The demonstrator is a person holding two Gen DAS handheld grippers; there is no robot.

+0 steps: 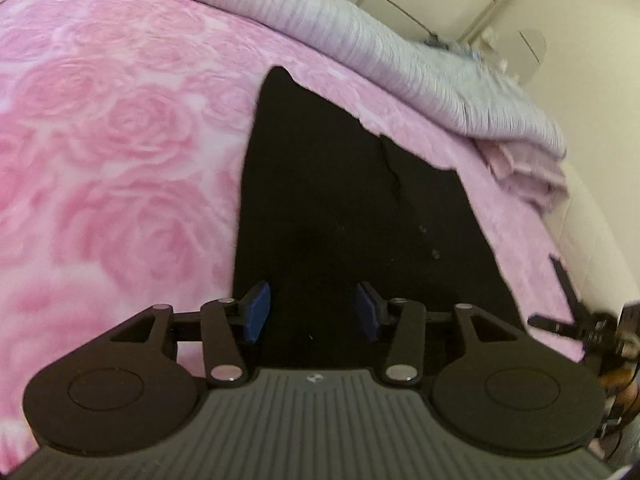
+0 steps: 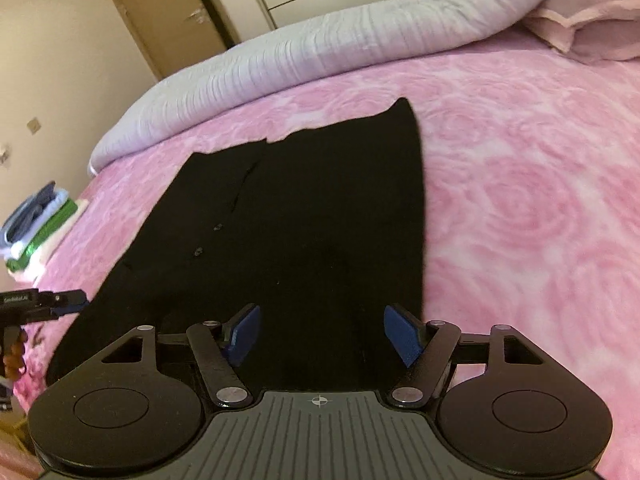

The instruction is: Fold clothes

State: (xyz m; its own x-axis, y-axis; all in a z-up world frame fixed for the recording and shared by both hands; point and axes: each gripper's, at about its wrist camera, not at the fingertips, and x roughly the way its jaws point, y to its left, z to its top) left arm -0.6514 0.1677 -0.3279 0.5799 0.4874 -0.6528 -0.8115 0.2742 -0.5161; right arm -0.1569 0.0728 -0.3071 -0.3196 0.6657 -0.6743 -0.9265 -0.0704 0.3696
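Right wrist: right gripper [image 2: 320, 334] agape, angled over black garment [image 2: 288, 216].

Black garment [image 2: 304, 216] on pink rose-patterned bedspread [image 2: 520, 184]; blue-padded claws.

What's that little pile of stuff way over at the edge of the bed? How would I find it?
Start at the big bed with the pink rose blanket, where a black garment lies flat in the middle. Follow the blanket to its left edge, below the end of the long grey rolled duvet. There sits a small stack of folded clothes, the only thing with a bright green layer.
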